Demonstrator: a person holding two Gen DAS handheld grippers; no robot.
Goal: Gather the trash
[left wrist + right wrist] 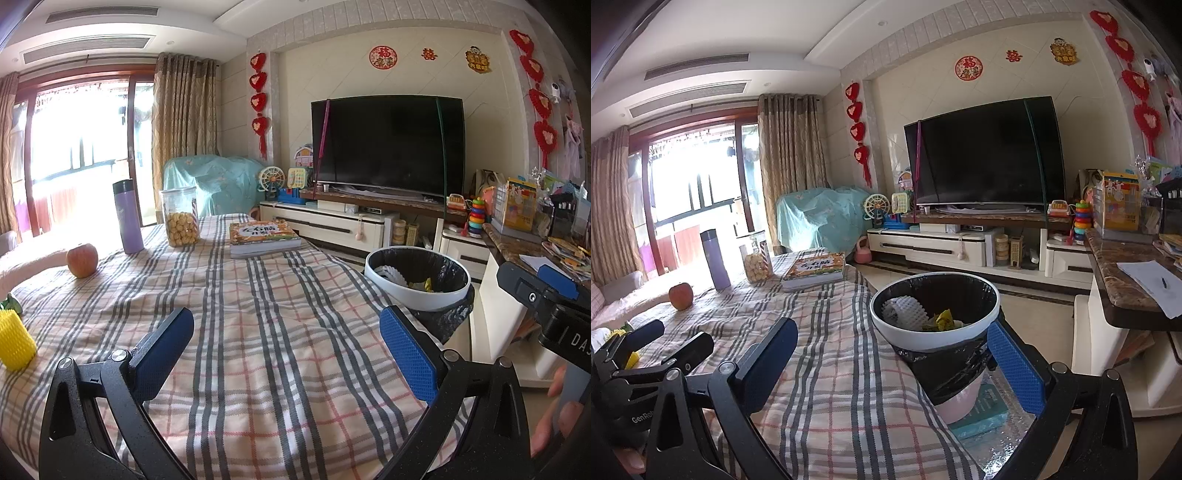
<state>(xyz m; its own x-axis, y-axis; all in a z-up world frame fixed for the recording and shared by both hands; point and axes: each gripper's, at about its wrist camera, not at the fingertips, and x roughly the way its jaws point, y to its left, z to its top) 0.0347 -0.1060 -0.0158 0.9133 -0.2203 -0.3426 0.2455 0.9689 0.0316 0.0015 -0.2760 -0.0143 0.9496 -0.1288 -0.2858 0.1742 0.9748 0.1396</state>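
I see foam and wrappers already in the bin (934, 314) at centre frame, both my left gripper (288, 354) and right gripper (897, 365) spread empty, and the yellow foam sleeve (14, 345) at far left still to collect.

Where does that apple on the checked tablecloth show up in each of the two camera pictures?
Left wrist view: the apple sits far left, at mid-height, left of the purple flask.
Right wrist view: the apple is also at the left, just below the flask.
Shared landmark: the cookie jar right of the flask.
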